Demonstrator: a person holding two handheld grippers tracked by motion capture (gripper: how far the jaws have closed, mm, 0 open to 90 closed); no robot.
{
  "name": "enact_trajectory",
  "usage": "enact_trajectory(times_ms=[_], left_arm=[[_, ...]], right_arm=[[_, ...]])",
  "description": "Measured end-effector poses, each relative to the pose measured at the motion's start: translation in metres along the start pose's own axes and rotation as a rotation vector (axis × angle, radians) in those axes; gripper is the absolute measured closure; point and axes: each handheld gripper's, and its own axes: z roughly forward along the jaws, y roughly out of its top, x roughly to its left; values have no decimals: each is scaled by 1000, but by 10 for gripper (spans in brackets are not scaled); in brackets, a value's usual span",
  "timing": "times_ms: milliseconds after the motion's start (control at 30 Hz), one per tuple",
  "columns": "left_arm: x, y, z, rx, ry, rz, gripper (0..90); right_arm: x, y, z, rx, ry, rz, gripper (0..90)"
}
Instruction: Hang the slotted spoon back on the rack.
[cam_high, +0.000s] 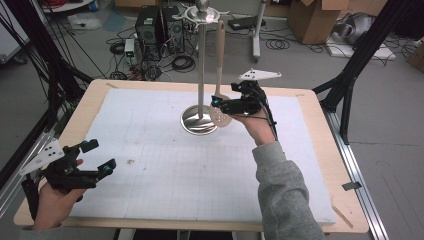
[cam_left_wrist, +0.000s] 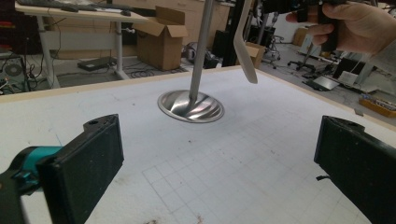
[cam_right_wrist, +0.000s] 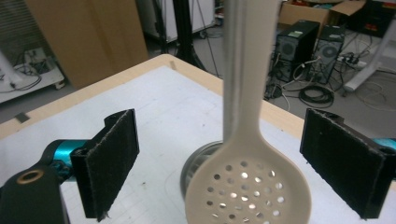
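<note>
Nearest the person, the left tool (cam_high: 95, 159) rests low at the front left corner of the counter (cam_high: 320, 165), its jaws spread wide and holding nothing; in the left gripper view its pads frame bare white mat (cam_left_wrist: 224, 158). It lies well apart from the work.

Farther in, the right tool (cam_high: 216, 104) is raised beside the stand (cam_high: 201, 75), jaws released and parted on either side of the slotted spoon (cam_right_wrist: 247, 186). In the right gripper view the spoon's perforated bowl sits between the two pads (cam_right_wrist: 112, 163) without touching either.

The spoon hangs from the stand's top hooks, long axis vertical, handle up and bowl down, just above the stand's round metal base (cam_left_wrist: 191, 106). The right hand is plainly the nearer one. The coming move likely turns on this: the jaws close horizontally across an upright, free-hanging utensil that may swing.
</note>
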Motion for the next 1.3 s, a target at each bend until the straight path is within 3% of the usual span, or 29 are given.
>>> enact_trajectory(times_ms=[233, 567, 1300], left_arm=[[0, 1, 1, -1, -5, 2, 18], [2, 1, 6, 4, -7, -1, 18], [1, 2, 26, 17, -36, 5, 18]], right_arm=[[13, -4, -5, -18, 61, -49, 106], [15, -23, -16, -16, 98, -58, 106], [16, -63, -58, -81, 101, -45, 106]])
